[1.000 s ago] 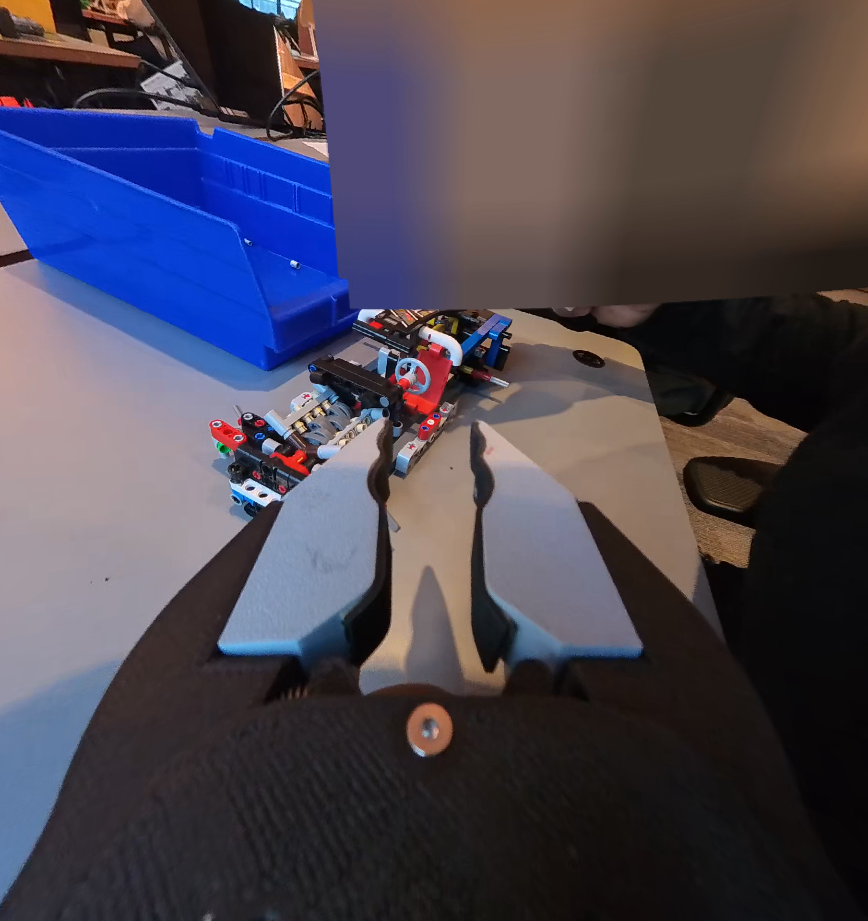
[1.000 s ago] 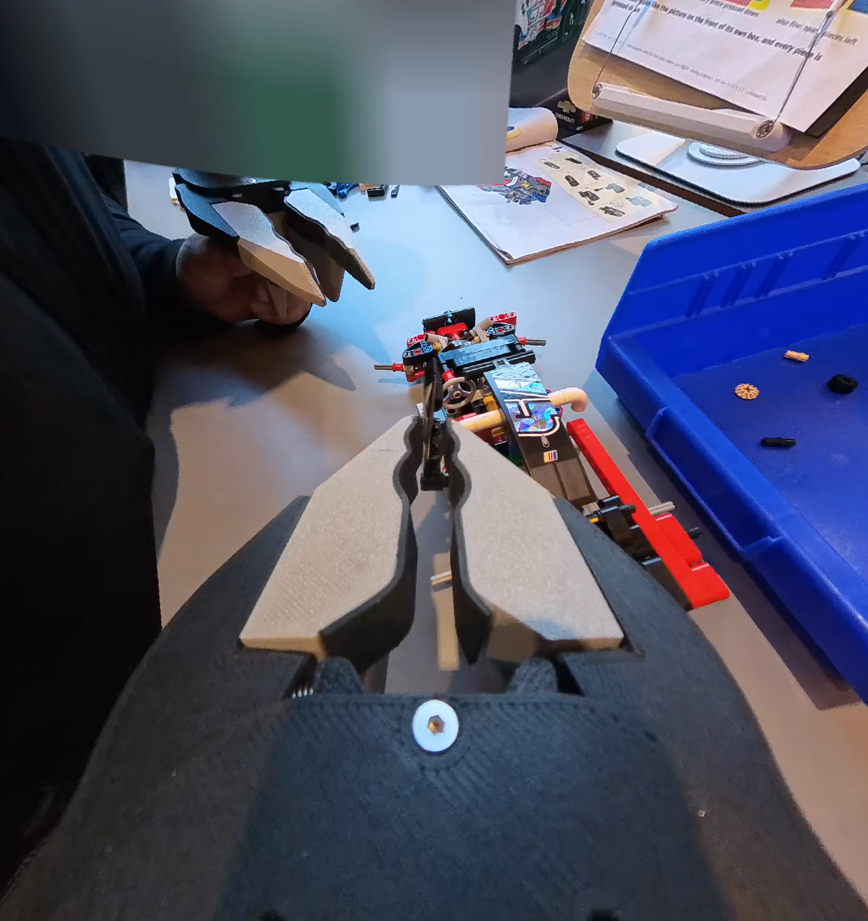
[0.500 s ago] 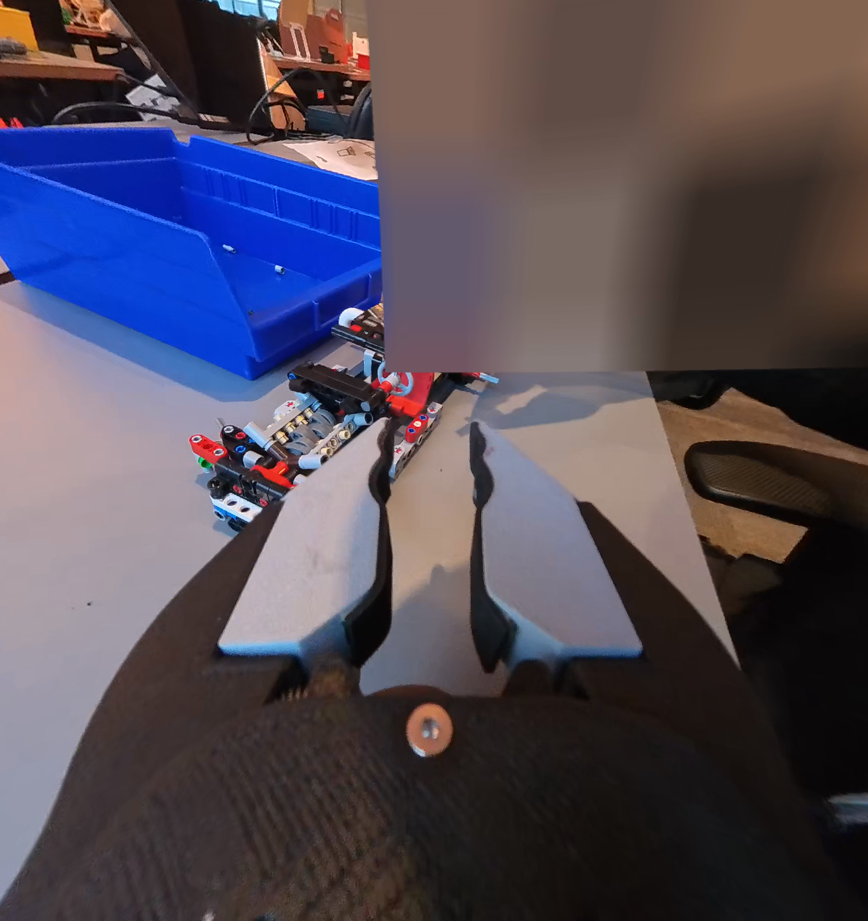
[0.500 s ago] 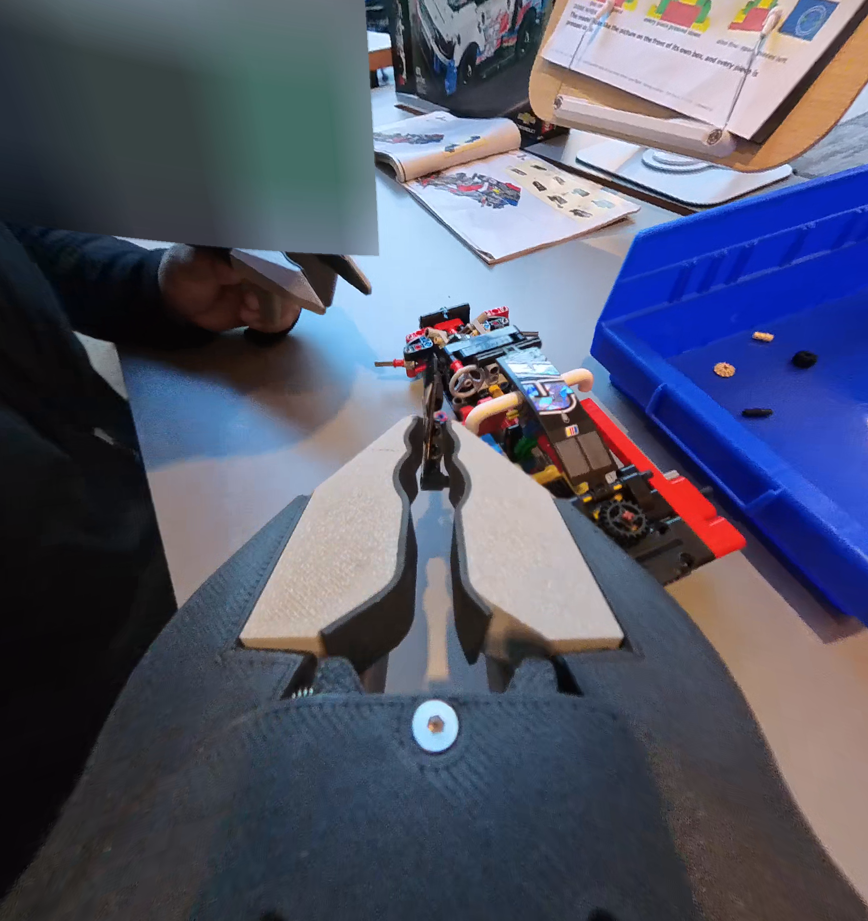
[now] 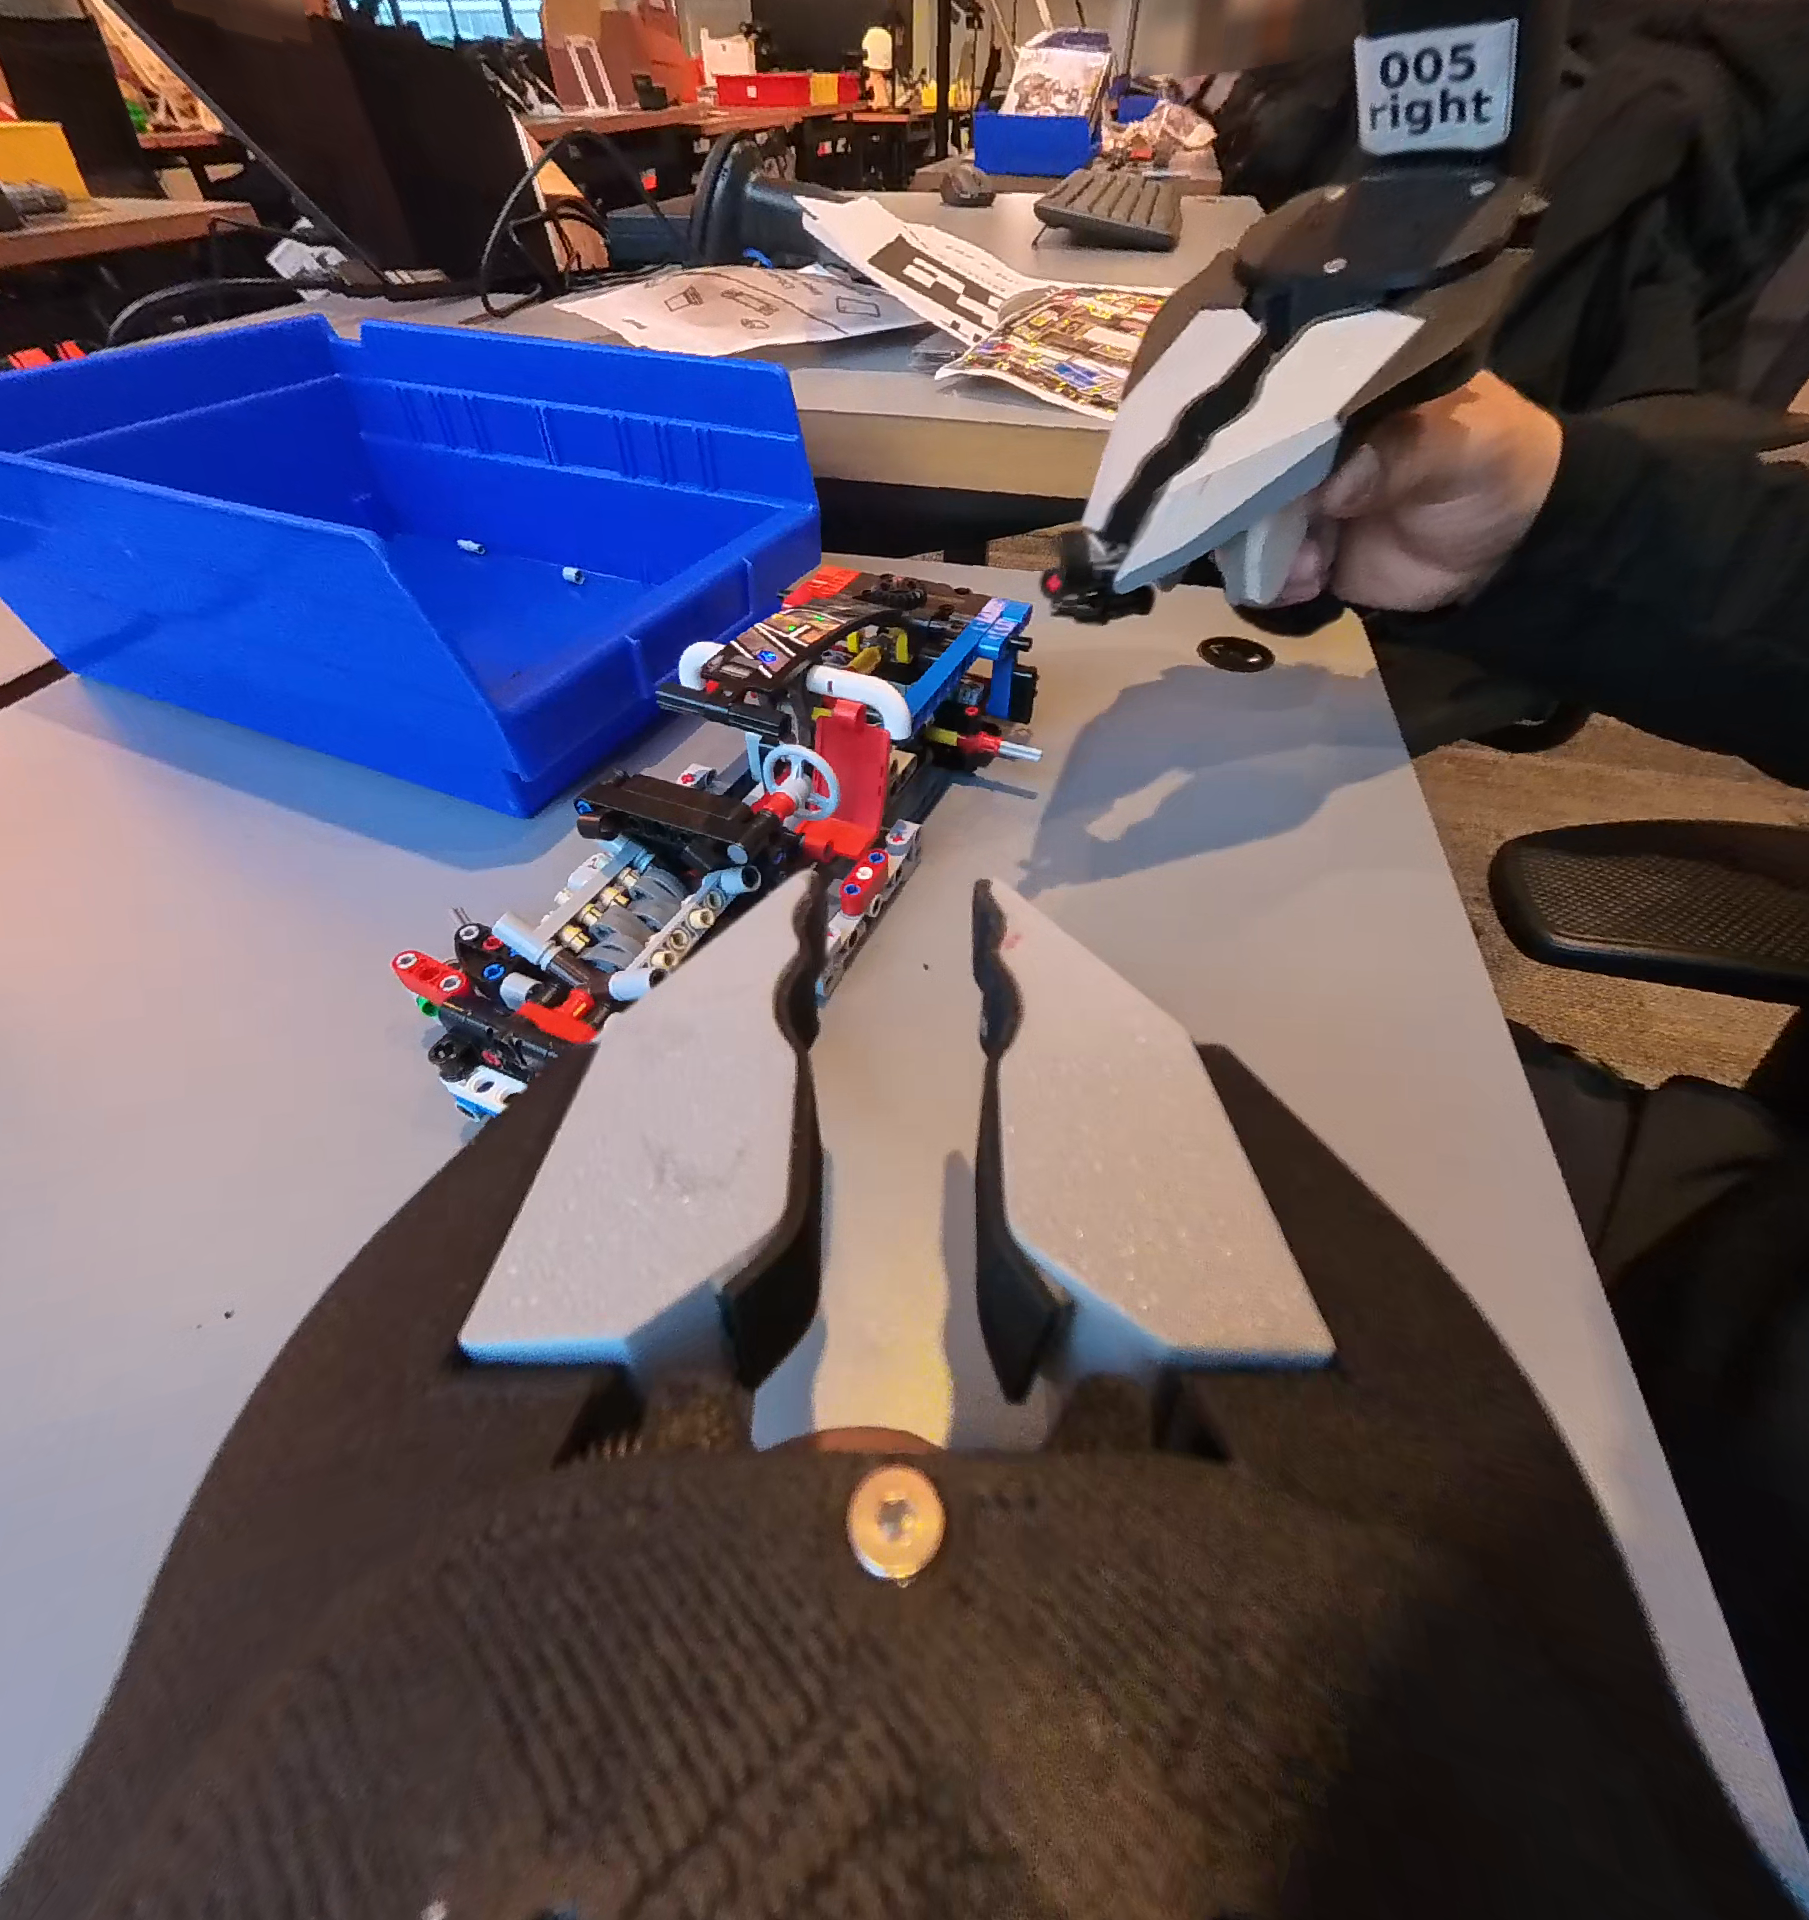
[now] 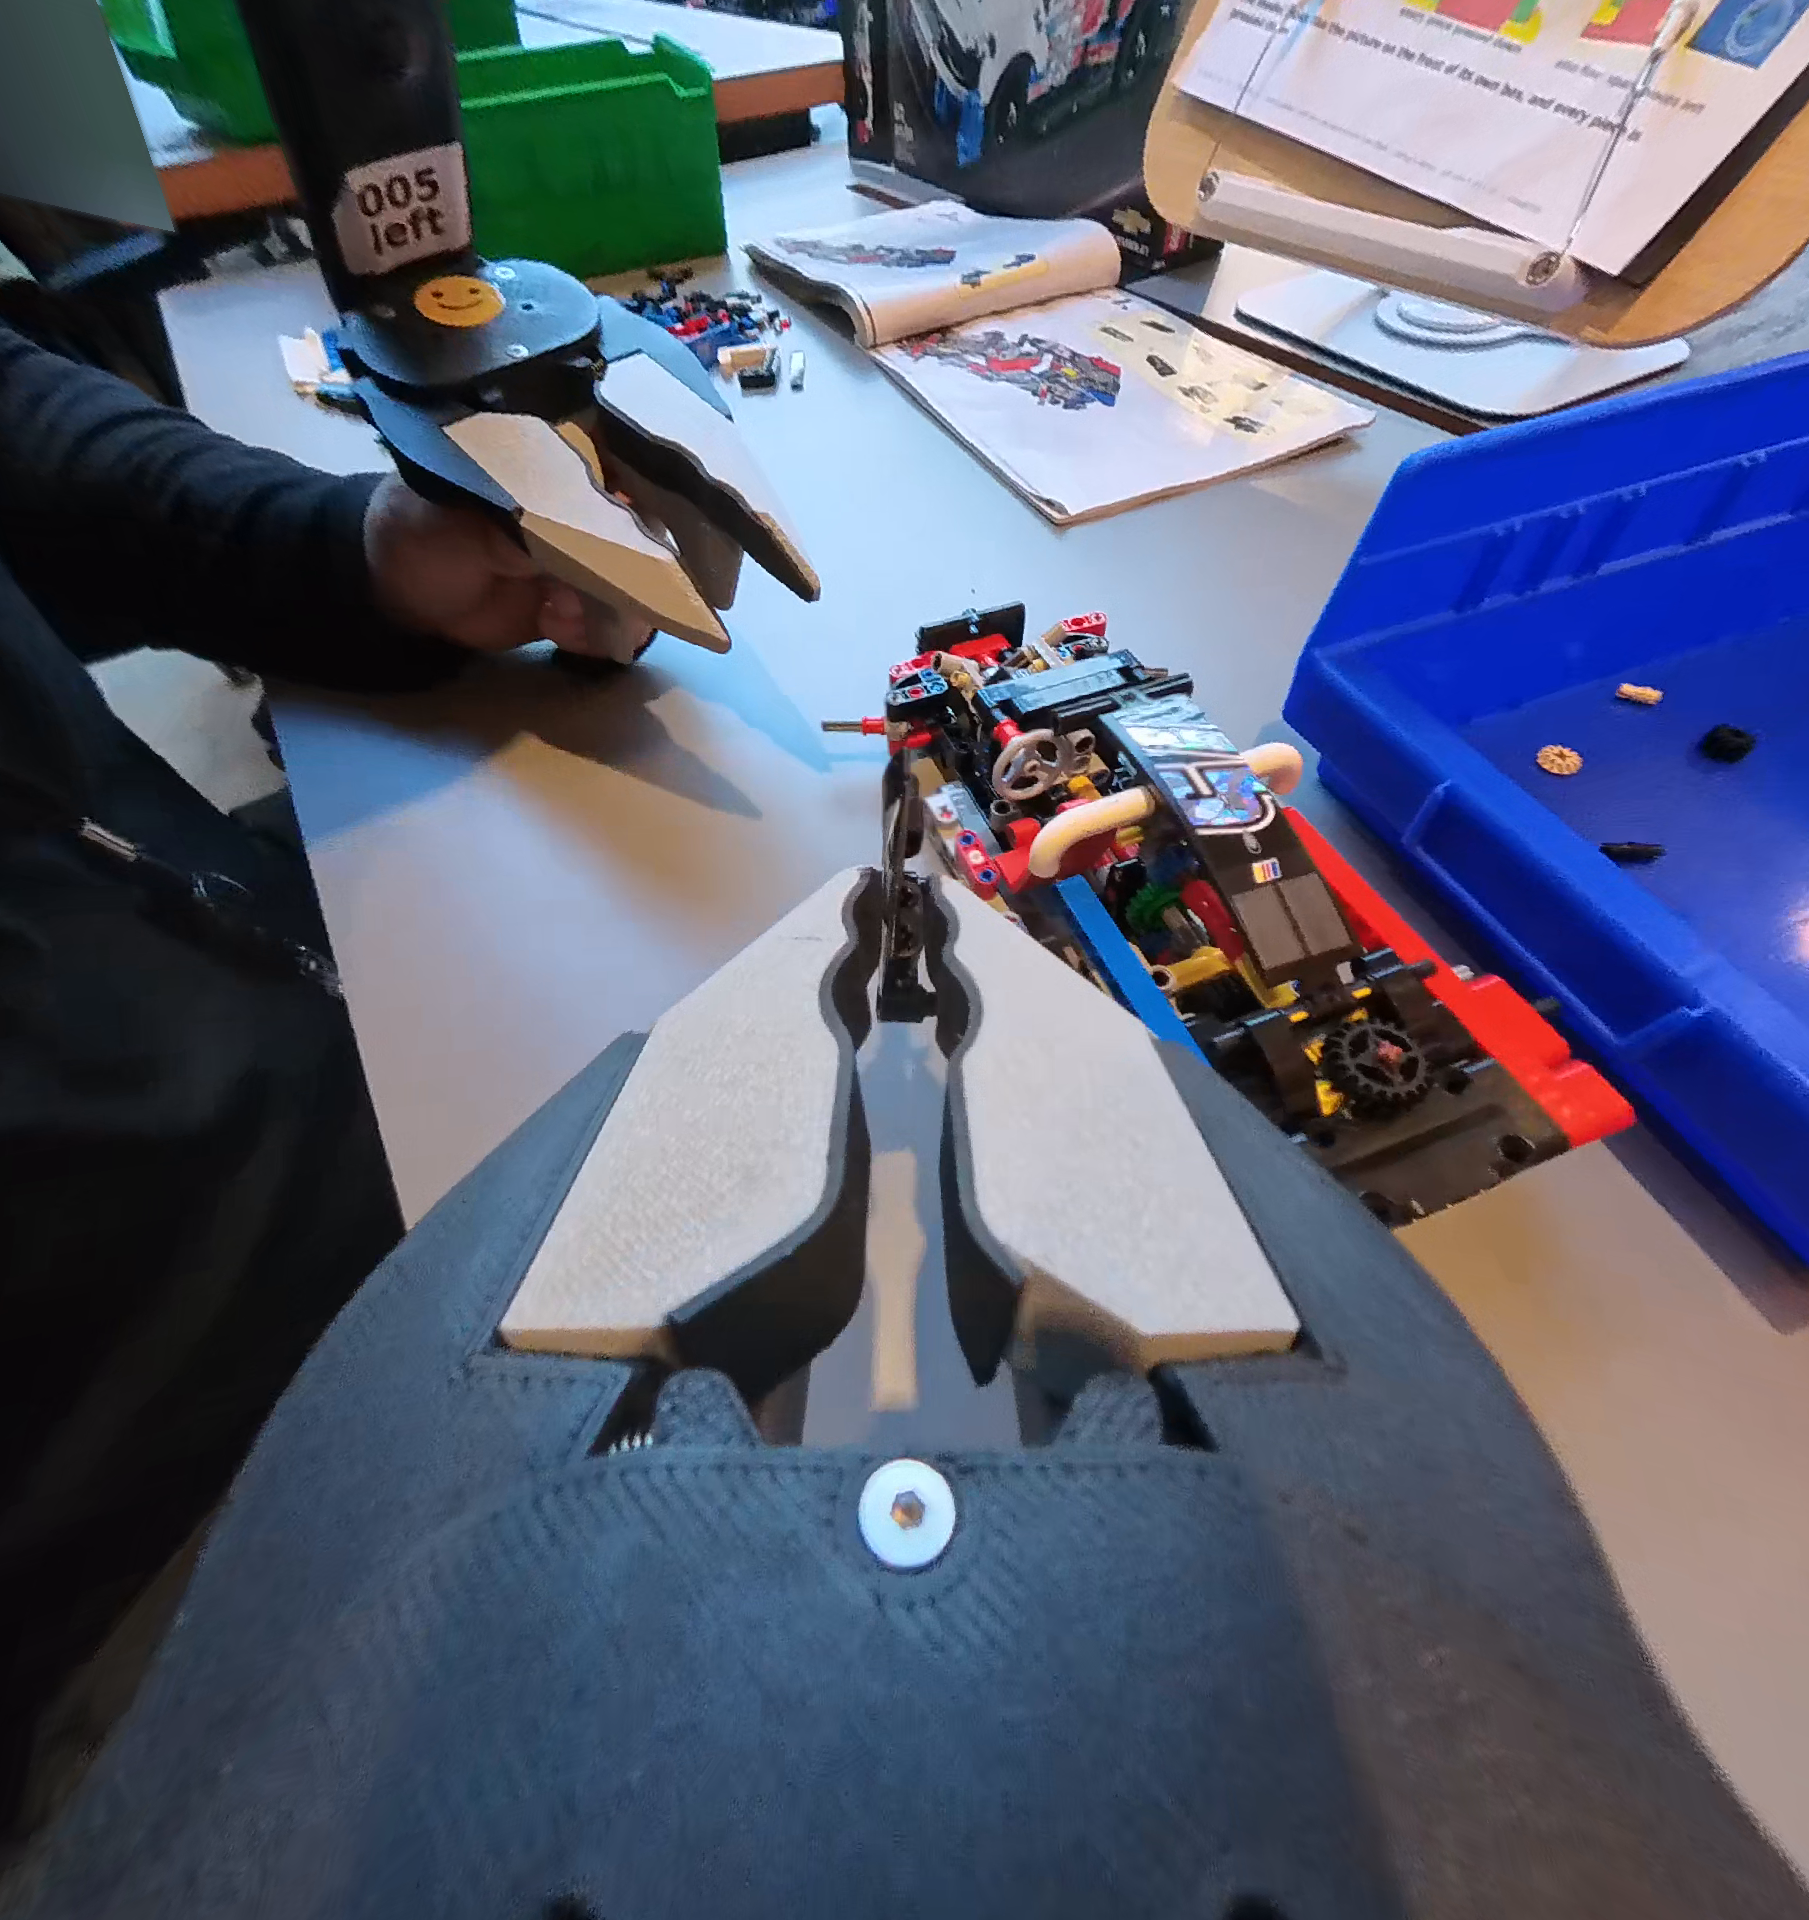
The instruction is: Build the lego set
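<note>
A partly built lego car (image 5: 775, 810) with a red seat, grey steering wheel and white roll bar lies on the grey table (image 5: 204, 1039), next to a blue bin. My left gripper (image 5: 895, 914) is open and empty, low over the table just in front of the car's near side. My right gripper (image 6: 900, 904) is shut on a thin black lego piece (image 6: 898, 831) and holds it upright in the air beside the car (image 6: 1191, 883). The right gripper also shows in the left wrist view (image 5: 1097, 571), above the car's far end. The left gripper shows in the right wrist view (image 6: 765, 613).
The blue bin (image 5: 360, 582) stands close beside the car and holds a few small parts (image 6: 1560, 761). An open instruction booklet (image 6: 1087, 395), a pile of loose pieces (image 6: 713, 312), a green bin (image 6: 588, 145) and a paper stand (image 6: 1451, 260) lie beyond. A chair (image 5: 1689, 904) is off the table's right edge. The grippers' ends are close to 11 cm from one another.
Both wrist views have tilted up and drawn back a little. The right gripper has risen with the black piece still in it. The left gripper stays open. The car has not moved.
</note>
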`<state>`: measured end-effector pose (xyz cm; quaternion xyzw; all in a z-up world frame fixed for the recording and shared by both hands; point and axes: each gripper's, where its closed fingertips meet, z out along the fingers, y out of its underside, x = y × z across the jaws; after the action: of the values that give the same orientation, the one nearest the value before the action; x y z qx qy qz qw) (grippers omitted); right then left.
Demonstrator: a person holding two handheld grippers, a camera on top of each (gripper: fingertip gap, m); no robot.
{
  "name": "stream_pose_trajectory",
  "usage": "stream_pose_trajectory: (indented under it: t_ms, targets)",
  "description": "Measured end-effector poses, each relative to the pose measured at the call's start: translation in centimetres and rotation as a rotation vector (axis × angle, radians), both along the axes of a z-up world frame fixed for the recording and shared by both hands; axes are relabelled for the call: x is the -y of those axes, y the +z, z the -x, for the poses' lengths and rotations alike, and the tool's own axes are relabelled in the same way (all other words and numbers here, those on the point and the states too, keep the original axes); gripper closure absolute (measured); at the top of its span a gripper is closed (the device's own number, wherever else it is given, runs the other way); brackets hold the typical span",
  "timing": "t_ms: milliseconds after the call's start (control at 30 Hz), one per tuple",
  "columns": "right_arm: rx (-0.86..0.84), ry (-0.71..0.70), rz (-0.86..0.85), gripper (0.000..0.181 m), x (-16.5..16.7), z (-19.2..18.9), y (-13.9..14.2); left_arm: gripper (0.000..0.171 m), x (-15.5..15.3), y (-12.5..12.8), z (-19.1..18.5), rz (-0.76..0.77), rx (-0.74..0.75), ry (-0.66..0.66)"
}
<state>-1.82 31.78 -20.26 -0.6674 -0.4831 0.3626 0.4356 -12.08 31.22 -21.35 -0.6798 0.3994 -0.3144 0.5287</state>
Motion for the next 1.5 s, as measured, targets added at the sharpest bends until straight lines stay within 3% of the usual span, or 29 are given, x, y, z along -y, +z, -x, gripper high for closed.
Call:
stream_pose_trajectory:
  t_ms: [233,833,1500]
  targets:
    - [-0.114,0.052,0.028,0.177,0.5,0.7,2.2,0.148,0.2,-0.3,0.0,0.001,-0.029,-0.011]
    - [-0.136,0.04,0.059,0.177,-2.5,0.5,2.1,0.149,-0.1,-0.5,0.3,0.058,-0.004,-0.006]
    - [-0.201,-0.027,0.067,0.177,-2.7,-1.2,3.6,0.151,0.1,-0.6,0.2,0.03,-0.037,-0.006]
